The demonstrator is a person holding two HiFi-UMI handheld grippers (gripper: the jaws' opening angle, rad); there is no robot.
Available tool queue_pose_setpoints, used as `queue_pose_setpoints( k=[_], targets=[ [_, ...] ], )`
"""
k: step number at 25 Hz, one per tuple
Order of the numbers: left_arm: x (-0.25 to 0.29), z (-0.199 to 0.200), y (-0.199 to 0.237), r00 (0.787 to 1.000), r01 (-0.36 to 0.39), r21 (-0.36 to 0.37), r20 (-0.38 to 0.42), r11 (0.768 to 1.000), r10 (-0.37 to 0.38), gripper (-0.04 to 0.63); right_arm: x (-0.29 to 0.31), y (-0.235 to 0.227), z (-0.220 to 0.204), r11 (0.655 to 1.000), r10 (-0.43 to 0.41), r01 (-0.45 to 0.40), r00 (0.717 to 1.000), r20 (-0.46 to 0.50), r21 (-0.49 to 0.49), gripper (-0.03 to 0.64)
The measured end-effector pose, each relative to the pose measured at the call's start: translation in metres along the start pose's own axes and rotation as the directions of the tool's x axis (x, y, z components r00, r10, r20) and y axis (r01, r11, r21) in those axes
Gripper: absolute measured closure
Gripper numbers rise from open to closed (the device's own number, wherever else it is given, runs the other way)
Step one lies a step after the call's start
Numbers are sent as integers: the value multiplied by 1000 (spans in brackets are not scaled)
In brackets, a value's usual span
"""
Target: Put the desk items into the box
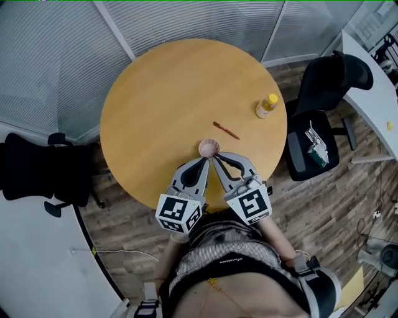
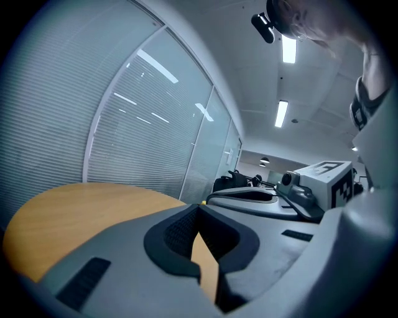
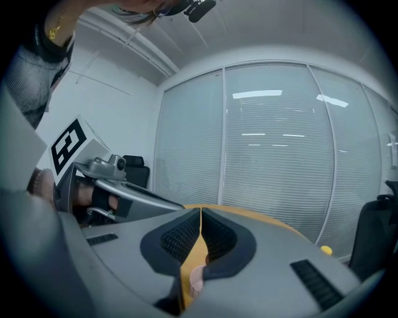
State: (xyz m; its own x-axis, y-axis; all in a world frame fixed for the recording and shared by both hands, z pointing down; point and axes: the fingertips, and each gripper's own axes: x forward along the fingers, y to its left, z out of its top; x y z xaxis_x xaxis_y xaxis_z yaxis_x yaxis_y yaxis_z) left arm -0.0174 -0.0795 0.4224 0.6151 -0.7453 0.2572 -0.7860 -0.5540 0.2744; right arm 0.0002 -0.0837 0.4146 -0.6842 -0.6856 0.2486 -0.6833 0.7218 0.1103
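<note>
A small pink cup (image 1: 209, 148) stands on the round wooden table (image 1: 155, 99) near its front edge. Behind it lie a brown pencil (image 1: 226, 130) and, farther right, a yellow-capped bottle (image 1: 267, 106). My left gripper (image 1: 205, 160) and right gripper (image 1: 214, 156) rest side by side just in front of the cup, tips nearly touching each other. Both are shut with nothing between the jaws. The left gripper (image 2: 198, 205) shows bare tabletop beyond its tips. Under the right gripper (image 3: 200, 211) a bit of the pink cup (image 3: 196, 281) shows. No box is in view.
Black office chairs stand left (image 1: 37, 171) and right (image 1: 323, 118) of the table; the right one carries small items (image 1: 316, 146) on its seat. Glass walls with blinds (image 1: 186, 18) run behind. A white desk (image 1: 373, 81) is at far right.
</note>
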Motion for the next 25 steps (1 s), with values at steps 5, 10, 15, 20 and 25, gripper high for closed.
queue_pose_setpoints(
  k=[5, 10, 15, 20, 25],
  targets=[
    [-6, -3, 13, 993, -119, -41, 10, 992, 119, 598, 14, 1, 4, 994, 106, -107, 994, 16, 13, 594],
    [-11, -8, 16, 982, -190, -68, 11, 979, 191, 598, 18, 16, 3, 979, 197, -196, 980, 8, -49, 594],
    [-10, -9, 15, 976, -216, -80, 17, 973, 218, 598, 18, 18, 2, 971, 230, -229, 973, 7, -74, 594],
    [-3, -7, 16, 976, -216, -75, 21, 973, 219, 598, 14, 3, 3, 980, 199, -198, 980, 26, -37, 594],
    [4, -6, 17, 977, -212, -71, 12, 975, 213, 598, 13, -12, 1, 984, 176, -175, 984, 16, -37, 594]
  ],
)
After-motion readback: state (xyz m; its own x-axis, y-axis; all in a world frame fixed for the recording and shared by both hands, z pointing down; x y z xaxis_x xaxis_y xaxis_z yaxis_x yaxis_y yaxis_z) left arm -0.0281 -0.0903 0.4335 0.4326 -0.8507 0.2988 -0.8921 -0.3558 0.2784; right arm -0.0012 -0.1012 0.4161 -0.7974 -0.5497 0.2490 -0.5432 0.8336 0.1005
